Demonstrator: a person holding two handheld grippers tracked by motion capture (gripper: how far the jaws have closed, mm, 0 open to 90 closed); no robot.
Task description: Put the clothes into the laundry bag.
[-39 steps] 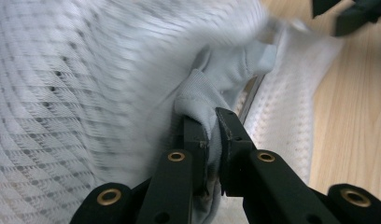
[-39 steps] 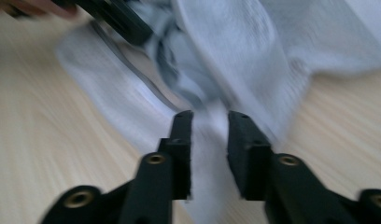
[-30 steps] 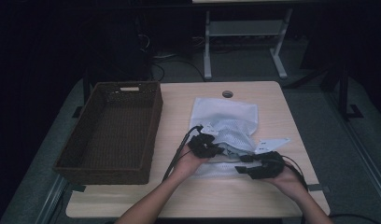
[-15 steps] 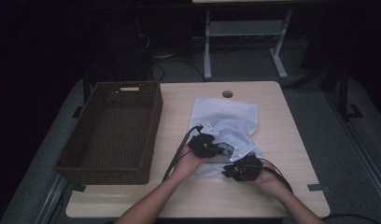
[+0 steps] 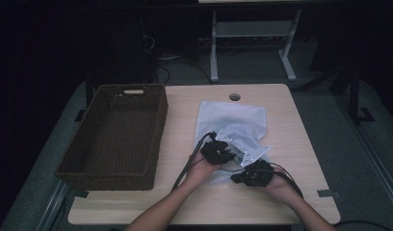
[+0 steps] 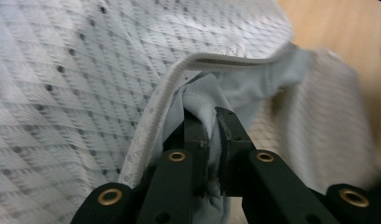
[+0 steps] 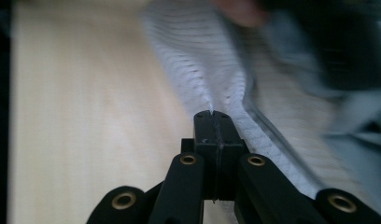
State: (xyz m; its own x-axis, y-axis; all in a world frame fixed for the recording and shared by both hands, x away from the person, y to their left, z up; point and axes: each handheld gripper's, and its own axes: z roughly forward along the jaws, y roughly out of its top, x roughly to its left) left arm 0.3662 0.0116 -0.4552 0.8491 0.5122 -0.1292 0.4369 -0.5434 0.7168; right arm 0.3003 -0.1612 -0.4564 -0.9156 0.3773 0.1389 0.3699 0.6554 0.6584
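white mesh garment (image 5: pixel 238 126), brown wicker basket (image 5: pixel 112 134)

Both forearms reach in from below, the left gripper (image 5: pixel 217 152) stays clamped, and the right gripper (image 5: pixel 254 176) has just been closing tight.

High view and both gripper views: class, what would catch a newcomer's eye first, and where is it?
First, the white mesh laundry bag spread on the middle of the wooden table, bright against the dark room. Next, the left gripper and right gripper at the bag's near edge, each with jaws pinched on its fabric. Then the brown wicker basket standing to the bag's left.
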